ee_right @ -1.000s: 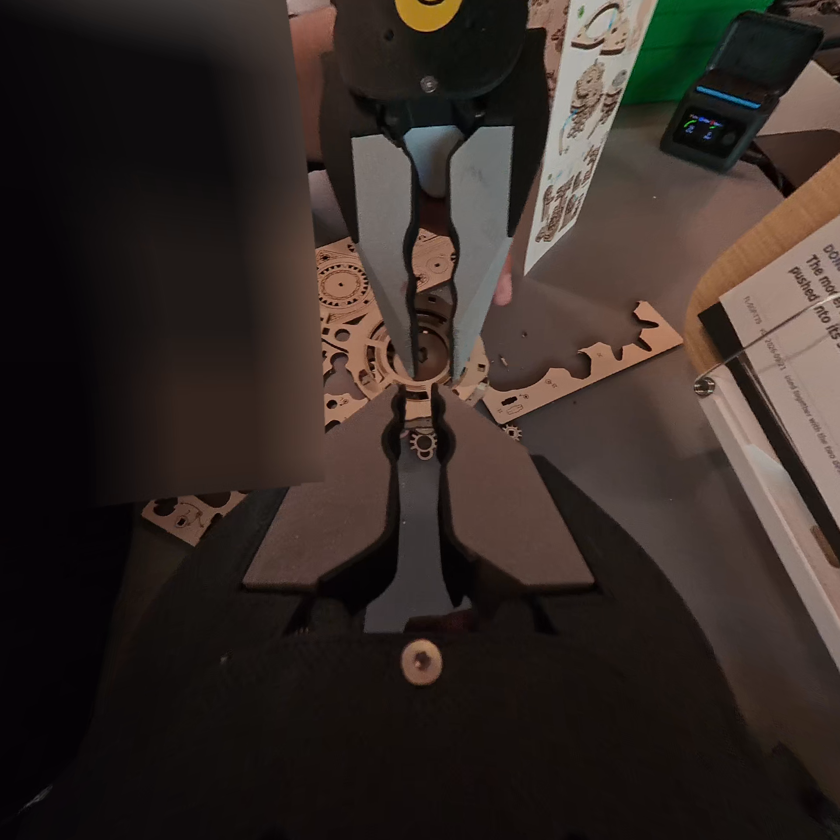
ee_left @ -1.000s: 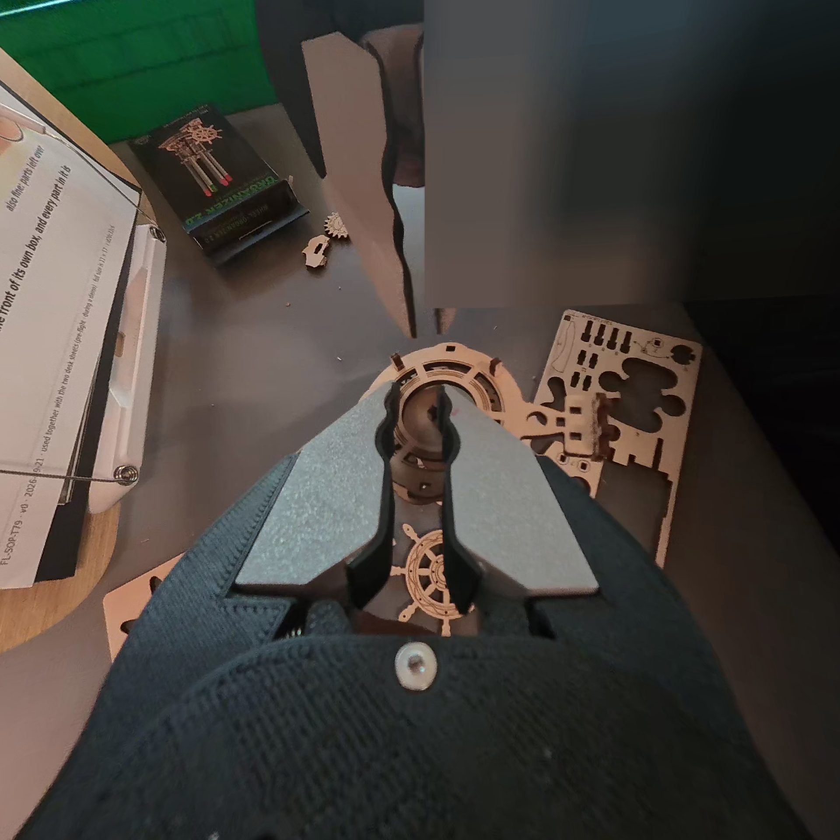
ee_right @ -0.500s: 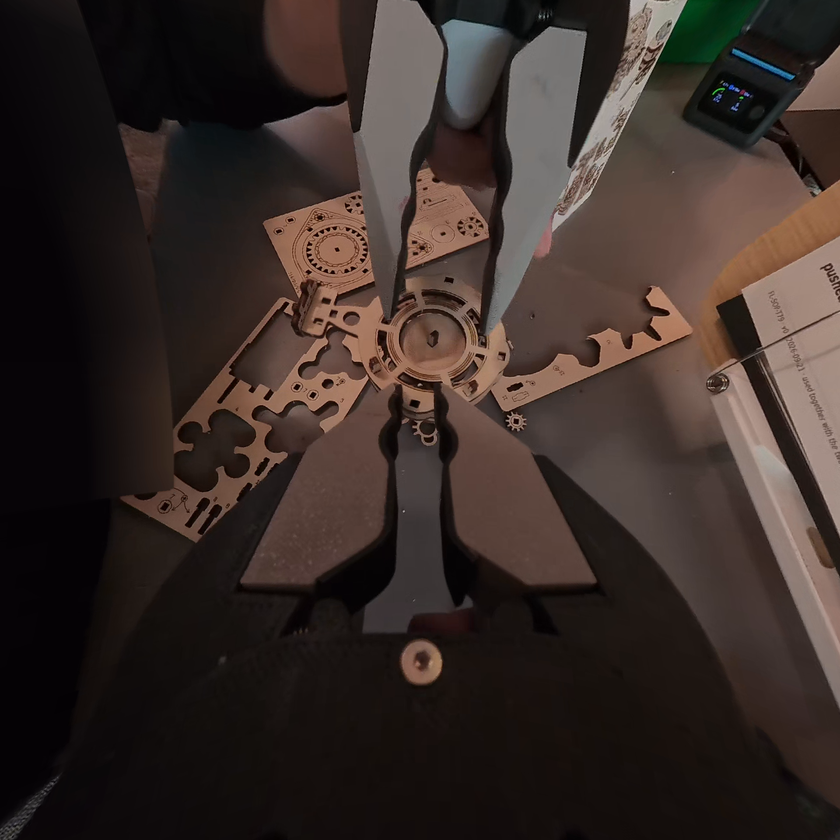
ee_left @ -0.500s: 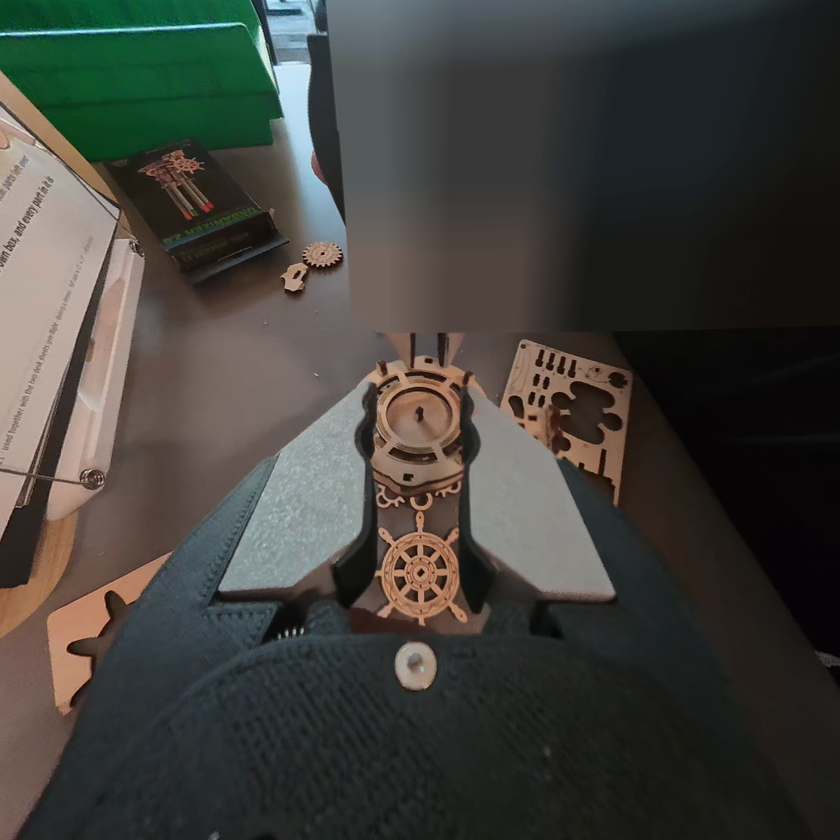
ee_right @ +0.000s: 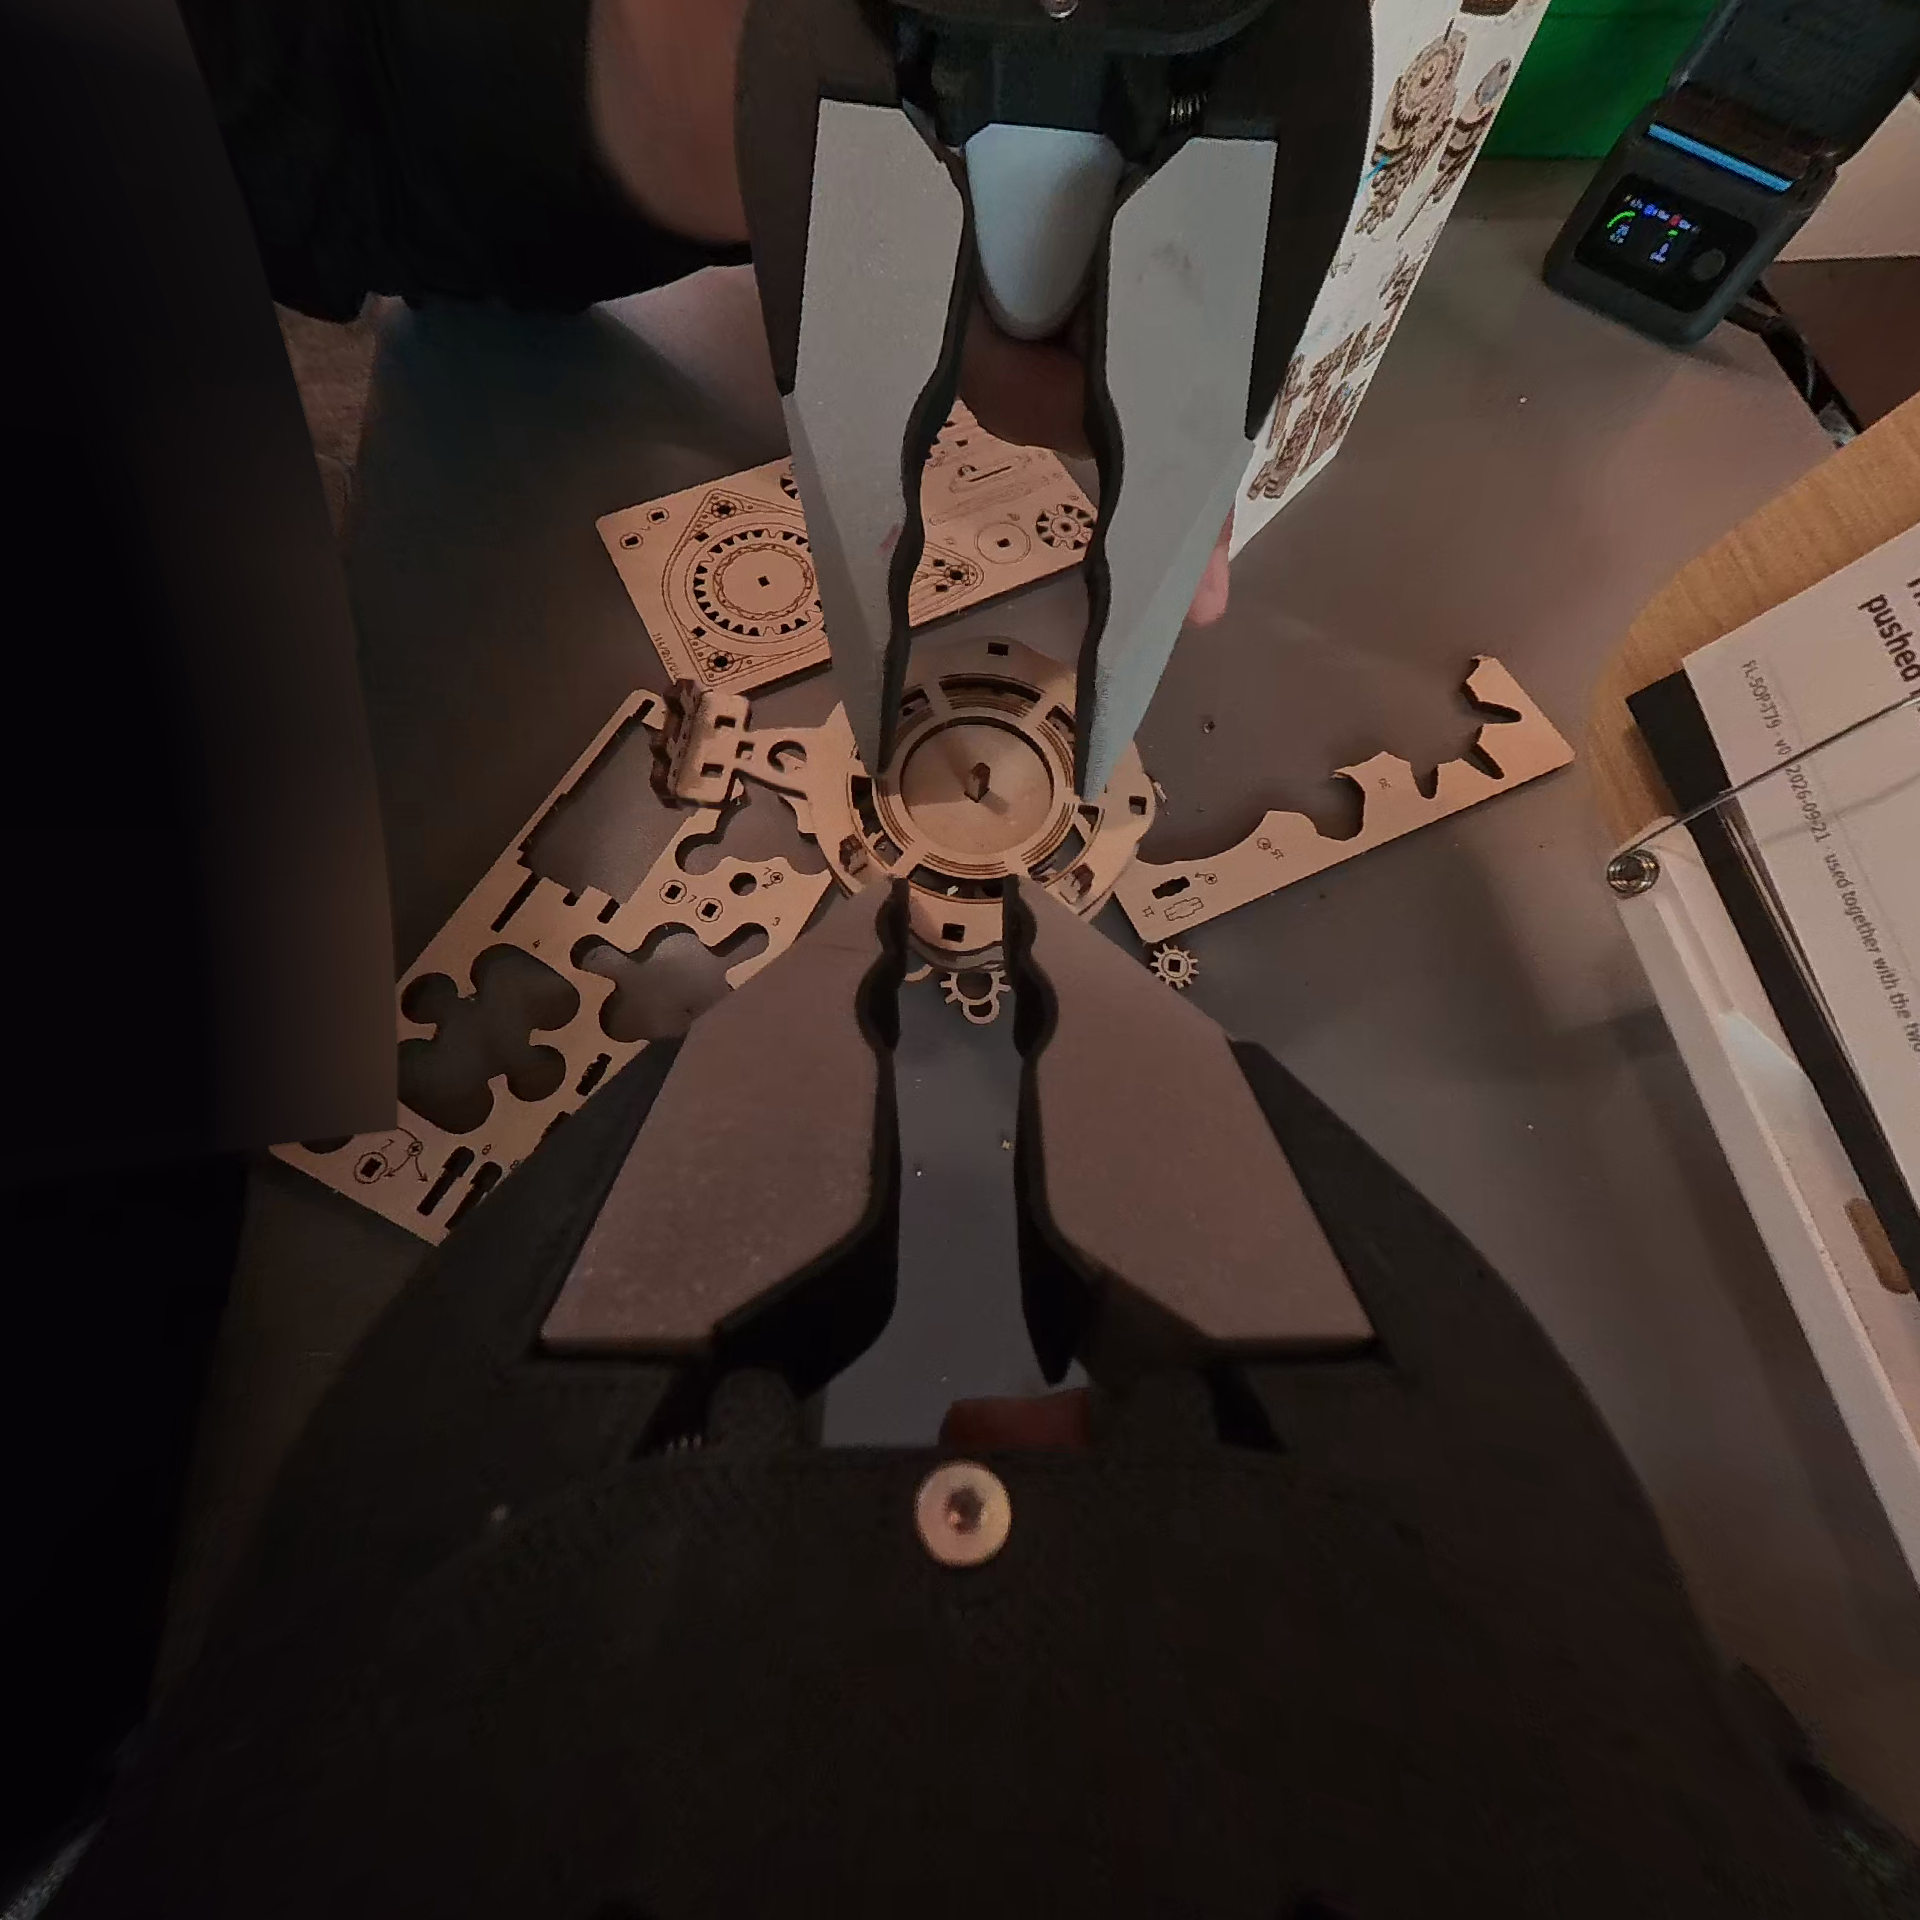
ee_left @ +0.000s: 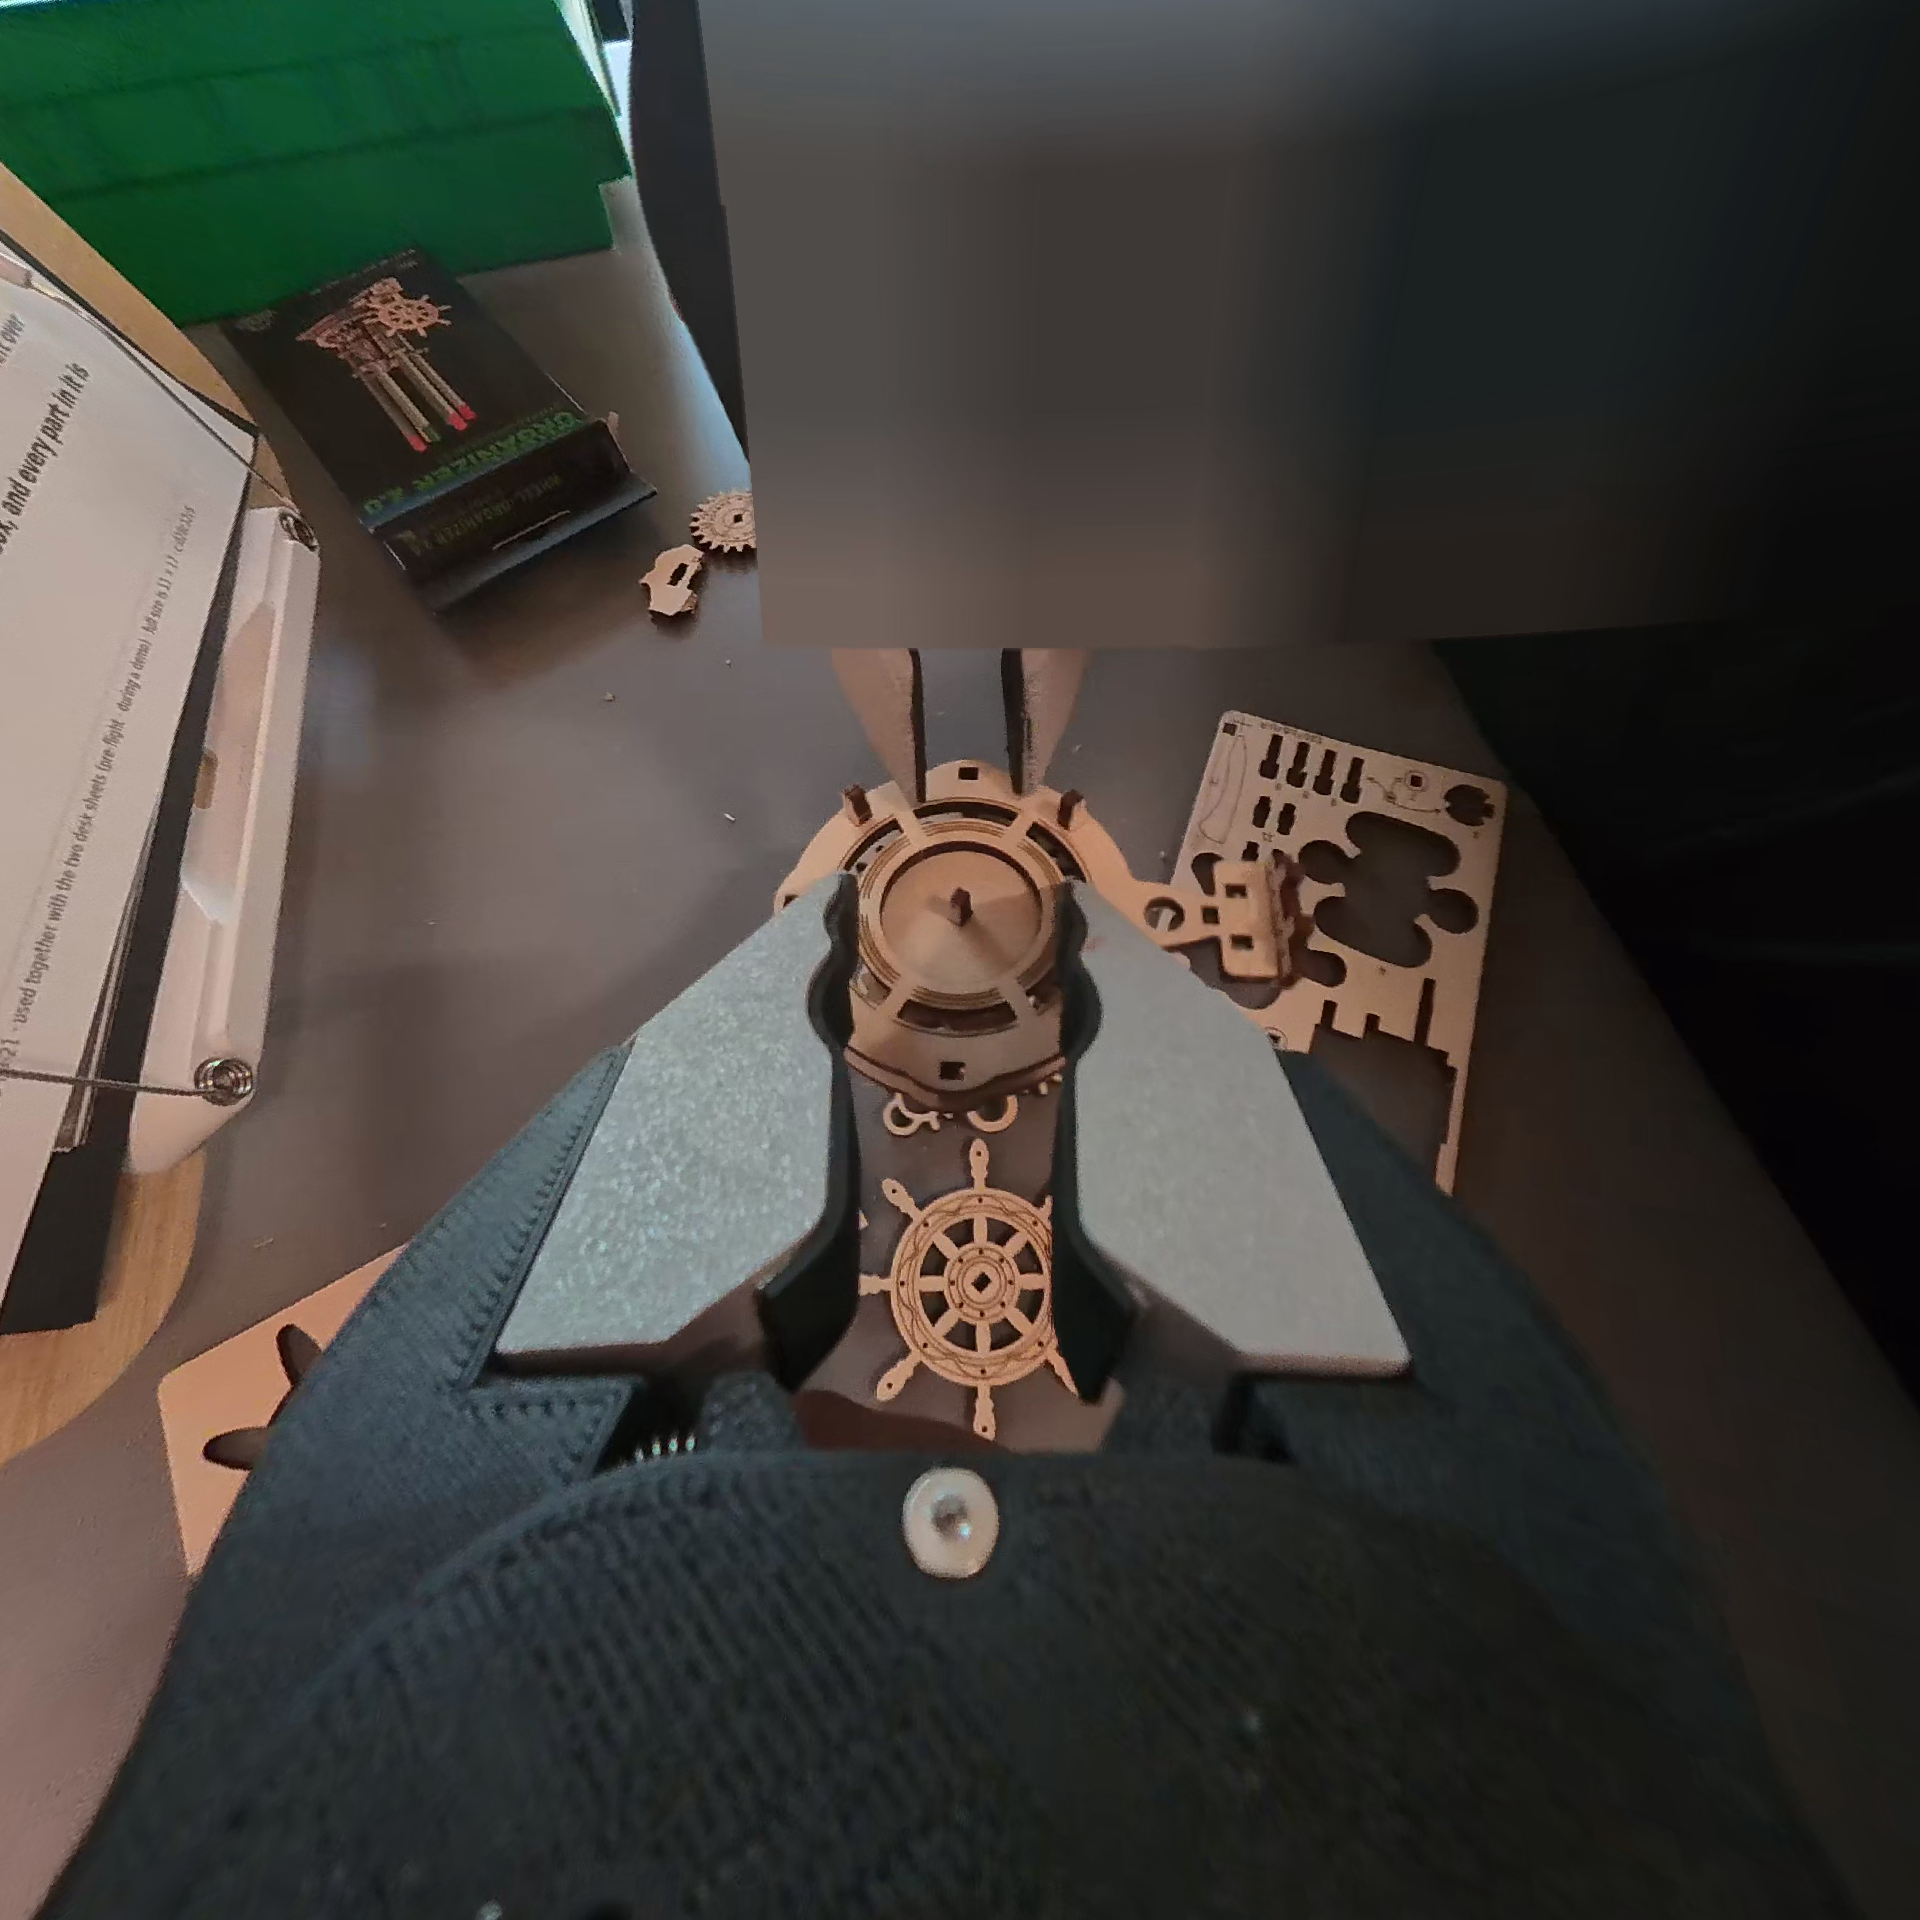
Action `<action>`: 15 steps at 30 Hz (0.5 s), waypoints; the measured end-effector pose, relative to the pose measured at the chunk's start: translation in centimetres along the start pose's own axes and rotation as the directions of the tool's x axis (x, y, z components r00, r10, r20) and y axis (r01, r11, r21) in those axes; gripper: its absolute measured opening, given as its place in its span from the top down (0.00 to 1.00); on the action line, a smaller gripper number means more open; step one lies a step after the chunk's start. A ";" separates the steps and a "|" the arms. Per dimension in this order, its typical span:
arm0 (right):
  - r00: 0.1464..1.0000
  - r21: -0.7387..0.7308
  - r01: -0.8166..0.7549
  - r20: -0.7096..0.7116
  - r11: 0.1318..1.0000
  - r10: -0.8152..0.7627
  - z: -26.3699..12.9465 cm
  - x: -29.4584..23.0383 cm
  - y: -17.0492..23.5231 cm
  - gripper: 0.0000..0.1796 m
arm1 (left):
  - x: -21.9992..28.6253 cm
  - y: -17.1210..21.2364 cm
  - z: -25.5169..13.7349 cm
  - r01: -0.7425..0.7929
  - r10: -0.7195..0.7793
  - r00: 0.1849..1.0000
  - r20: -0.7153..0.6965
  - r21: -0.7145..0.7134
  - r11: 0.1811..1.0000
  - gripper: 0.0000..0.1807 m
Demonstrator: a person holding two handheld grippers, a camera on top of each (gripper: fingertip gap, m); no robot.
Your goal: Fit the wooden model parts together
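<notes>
A round wooden assembly point(ee_left: 961, 940), a raised disc on a ringed base plate, lies flat on the dark table; it also shows in the right wrist view point(ee_right: 940, 795). My left gripper point(ee_left: 951, 899) is open, with one jaw close on each side of the raised disc, and it comes down from the top in the right wrist view point(ee_right: 982, 781). My right gripper point(ee_right: 953, 891) is open by a narrow gap with nothing between the jaws. Its tips sit at the base plate's rim, opposite the left gripper point(ee_left: 968, 769). A wooden ship's wheel point(ee_left: 977, 1283) lies under the left gripper.
Punched wooden sheets point(ee_right: 540, 987) point(ee_right: 1351, 821) point(ee_right: 748, 592) lie around the assembly. A small built part point(ee_right: 696, 748) rests on one of them. Loose gears point(ee_right: 1174, 966) point(ee_left: 722, 520) lie nearby, with a black box point(ee_left: 447, 426) and green bin point(ee_left: 312, 135) behind. A paper stand point(ee_right: 1818, 831) is at the side.
My left gripper has opened from a narrow gap over the disc's middle and now straddles the disc. My right gripper has kept its narrow gap at the plate's rim.
</notes>
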State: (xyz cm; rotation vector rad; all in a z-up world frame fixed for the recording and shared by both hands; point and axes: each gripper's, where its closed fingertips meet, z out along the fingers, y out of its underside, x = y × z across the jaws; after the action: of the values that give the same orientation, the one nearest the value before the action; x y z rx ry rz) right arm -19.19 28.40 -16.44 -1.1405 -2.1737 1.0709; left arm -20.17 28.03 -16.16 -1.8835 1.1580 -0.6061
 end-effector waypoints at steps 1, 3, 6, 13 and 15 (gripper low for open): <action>1.000 0.002 -0.003 0.004 1.000 0.003 0.0 0.0 0.0 0.92 | 0.1 -0.1 0.0 -0.001 0.001 1.000 -0.004 0.003 1.000 0.81; 1.000 0.003 0.000 0.008 1.000 0.000 0.0 -0.1 0.0 0.91 | 0.2 -0.2 0.1 -0.002 0.002 1.000 -0.006 0.006 1.000 0.81; 1.000 0.001 0.011 0.000 1.000 -0.011 0.0 -0.1 -0.1 0.91 | 0.3 0.0 0.3 -0.008 0.008 1.000 -0.007 -0.008 1.000 0.80; 1.000 0.008 0.015 -0.005 1.000 -0.015 0.0 -0.1 0.0 0.92 | 0.3 0.0 0.4 0.002 -0.002 1.000 -0.015 -0.003 1.000 0.80; 1.000 0.012 0.008 0.006 1.000 -0.008 0.0 -0.2 0.0 0.90 | 0.3 0.1 0.4 0.003 -0.003 1.000 -0.015 -0.004 1.000 0.80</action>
State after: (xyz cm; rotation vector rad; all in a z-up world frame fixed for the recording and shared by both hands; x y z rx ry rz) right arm -19.06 28.22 -16.47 -1.1237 -2.1719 1.0846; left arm -19.78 27.91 -16.42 -1.8874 1.1673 -0.6204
